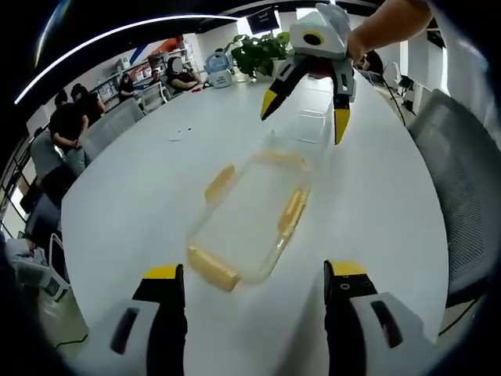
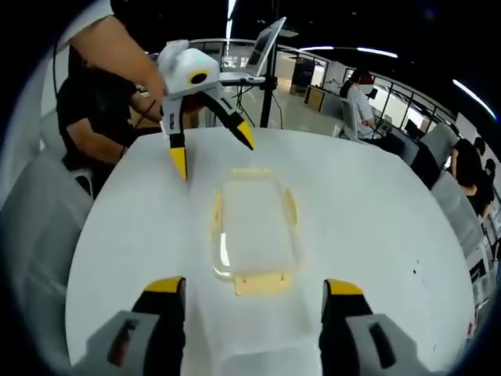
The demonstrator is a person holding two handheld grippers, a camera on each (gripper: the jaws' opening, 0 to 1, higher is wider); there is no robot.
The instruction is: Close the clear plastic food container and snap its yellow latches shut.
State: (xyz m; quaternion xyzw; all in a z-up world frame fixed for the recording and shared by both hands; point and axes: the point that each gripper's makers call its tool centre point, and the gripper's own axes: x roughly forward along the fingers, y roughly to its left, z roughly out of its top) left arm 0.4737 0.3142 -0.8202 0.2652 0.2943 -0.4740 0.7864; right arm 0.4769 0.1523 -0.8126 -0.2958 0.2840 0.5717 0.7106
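A clear plastic food container (image 1: 250,215) lies on the white table (image 1: 141,204), with yellow latches on its sides and ends. The nearest latch (image 1: 213,269) sticks out toward my left gripper (image 1: 253,271), which is open just short of it and holds nothing. My right gripper (image 1: 305,117) hangs open above the container's far end, held by a hand. In the right gripper view the container (image 2: 254,231) lies straight ahead, and its near latch (image 2: 262,282) sits between the jaws of my right gripper (image 2: 254,285). My left gripper (image 2: 213,150) hovers open beyond it. The lid looks to be lying on top.
A grey chair (image 1: 458,180) stands at the table's right edge, another (image 2: 35,235) on the opposite side. Several people sit at the table's far end, near a plant (image 1: 254,51). A laptop on a stand (image 2: 262,47) rises behind the table. Small specks (image 1: 180,135) lie on the tabletop.
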